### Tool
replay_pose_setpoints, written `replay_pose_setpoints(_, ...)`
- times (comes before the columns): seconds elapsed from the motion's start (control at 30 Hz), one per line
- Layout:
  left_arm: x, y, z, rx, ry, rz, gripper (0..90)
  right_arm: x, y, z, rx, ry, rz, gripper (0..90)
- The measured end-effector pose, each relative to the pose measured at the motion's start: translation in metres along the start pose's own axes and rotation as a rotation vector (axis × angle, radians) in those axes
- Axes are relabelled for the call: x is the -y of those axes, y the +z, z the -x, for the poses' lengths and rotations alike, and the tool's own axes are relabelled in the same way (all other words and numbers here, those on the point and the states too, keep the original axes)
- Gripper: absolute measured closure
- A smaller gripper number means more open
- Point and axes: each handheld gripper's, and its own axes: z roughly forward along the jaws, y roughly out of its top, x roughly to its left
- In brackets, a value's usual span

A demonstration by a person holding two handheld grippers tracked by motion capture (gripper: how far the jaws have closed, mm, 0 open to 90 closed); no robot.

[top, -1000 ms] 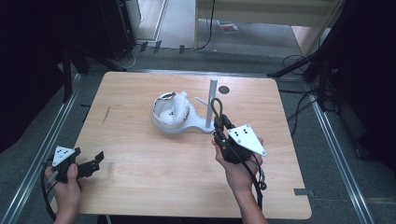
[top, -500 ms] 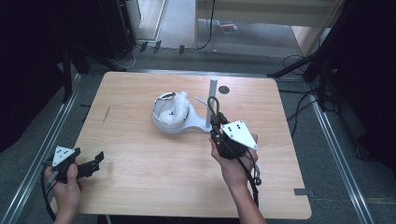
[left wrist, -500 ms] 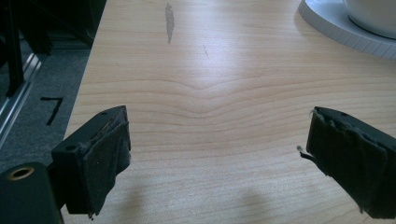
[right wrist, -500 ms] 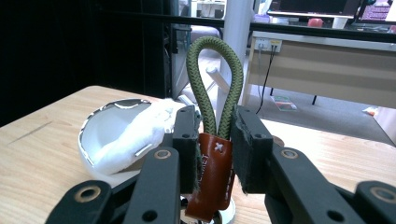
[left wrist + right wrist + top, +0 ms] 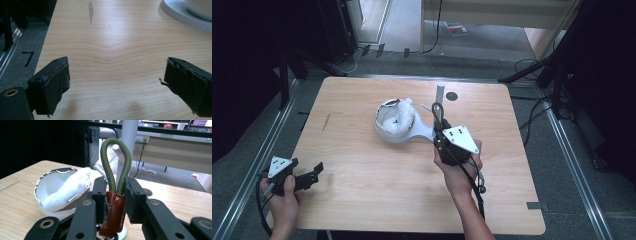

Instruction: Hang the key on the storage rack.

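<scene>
At the table's (image 5: 362, 200) near left corner the left tool (image 5: 308, 176) rested low, held by the person's left hand (image 5: 282, 197). Its jaws stood wide apart with nothing between them, pointed across bare wood toward the white stand base (image 5: 180, 15); I judged it parked out of the way.

Near the middle sat a white bowl-shaped dish (image 5: 387, 131) holding a white fluffy wad (image 5: 71, 187), joined to a flat base from which a white post (image 5: 440, 95) rose.

To the right, the right tool (image 5: 117, 187) was clamped on an olive cord loop (image 5: 115, 162) just above its brown leather tab (image 5: 114, 213). The loop stood upright, just before the post, seemingly presented for hanging there.
</scene>
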Motion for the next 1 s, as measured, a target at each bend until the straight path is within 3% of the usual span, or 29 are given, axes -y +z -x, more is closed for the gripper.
replay_pose_setpoints(0.33, -0.001, 0.001, 0.0, -0.007, 0.003, -0.004, 7.0, 0.006, 0.012, 0.003, 0.015, 0.004, -0.033, 72.9)
replay_pose_setpoints(0.77, 0.0, 0.001, 0.001, -0.01, 0.006, -0.002, 7.0, 0.007, 0.026, 0.006, -0.02, 0.039, -0.05, 72.1)
replay_pose_setpoints(0.87, 0.0, 0.001, 0.001, -0.008, 0.005, -0.002, 7.0, 0.008, 0.027, 0.006, -0.065, 0.069, -0.023, 55.3)
replay_pose_setpoints(1.0, 0.0, 0.0, 0.001, -0.005, 0.004, 0.001, 7.0, 0.009, 0.028, 0.004, -0.065, 0.071, -0.012, 34.4)
